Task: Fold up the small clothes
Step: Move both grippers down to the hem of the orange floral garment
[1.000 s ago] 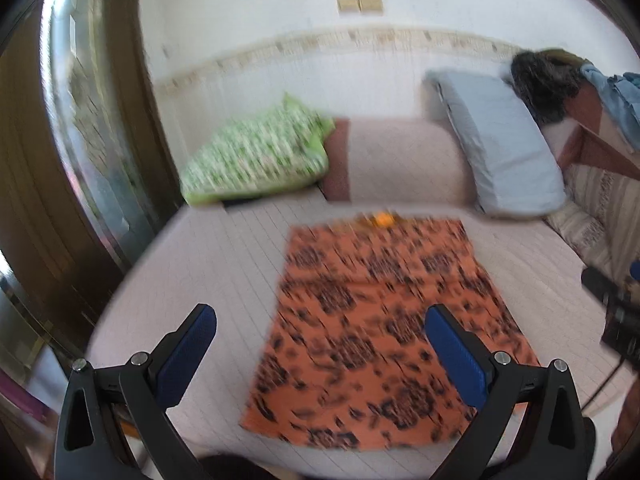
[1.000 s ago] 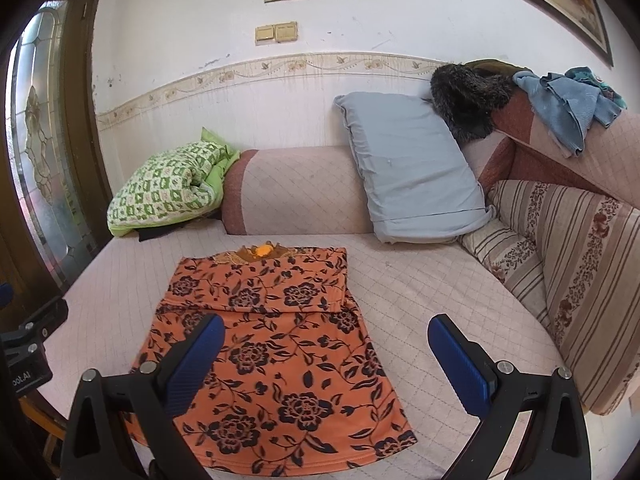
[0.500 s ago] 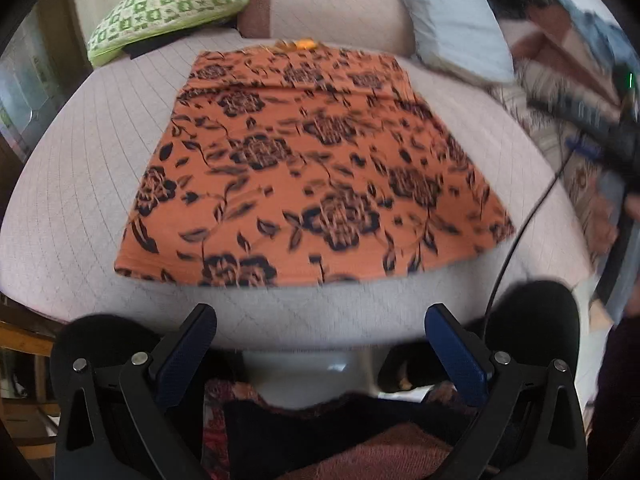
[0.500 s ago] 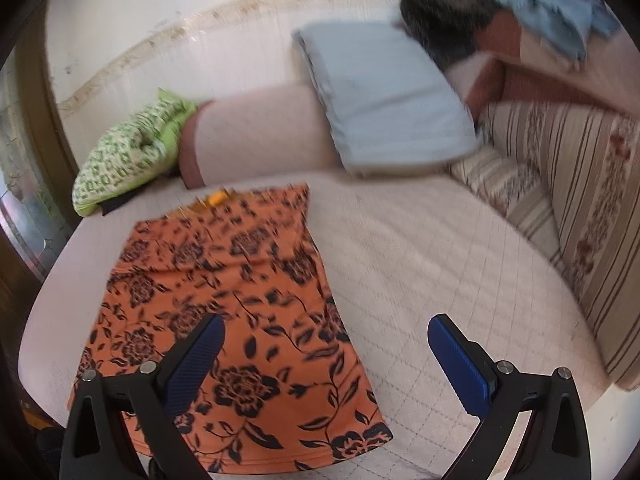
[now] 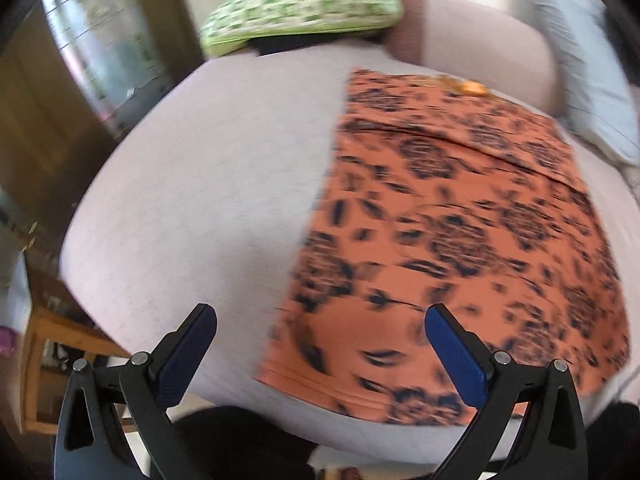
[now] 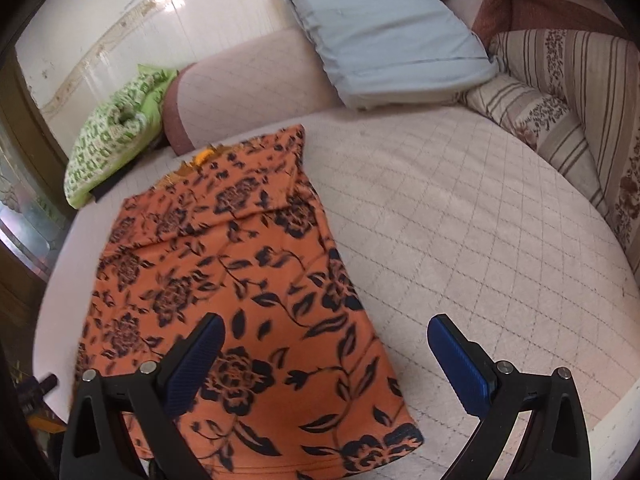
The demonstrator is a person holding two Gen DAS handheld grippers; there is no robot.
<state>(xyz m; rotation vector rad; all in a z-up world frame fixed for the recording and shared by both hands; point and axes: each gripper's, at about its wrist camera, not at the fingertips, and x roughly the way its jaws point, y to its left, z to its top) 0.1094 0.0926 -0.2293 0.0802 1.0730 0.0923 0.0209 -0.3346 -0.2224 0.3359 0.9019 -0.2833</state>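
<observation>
An orange garment with a black flower print [image 5: 460,232] [image 6: 240,288] lies flat on the pale quilted sofa seat [image 5: 208,208] [image 6: 460,220], its top part folded down across itself. My left gripper [image 5: 320,344] hovers open above the garment's near left corner, nothing between its blue pads [image 5: 188,356]. The right gripper [image 6: 326,356] hangs open above the near right corner; its left pad [image 6: 196,360] is over the cloth and its right pad [image 6: 460,364] over bare seat. This left wrist view is blurred.
A green checked cushion [image 5: 304,0] [image 6: 116,140] and a grey-blue pillow [image 6: 384,28] [image 5: 580,76] lean at the back. Striped floral cushions [image 6: 568,112] line the right side. A glass-paned wooden door [image 5: 92,48] stands left; a wooden stool [image 5: 44,368] sits below the seat's left edge.
Both grippers have come down and closer to the garment's near edge. The left one swung left to the near left corner, the right one tilted down over the near right corner. Both stay open.
</observation>
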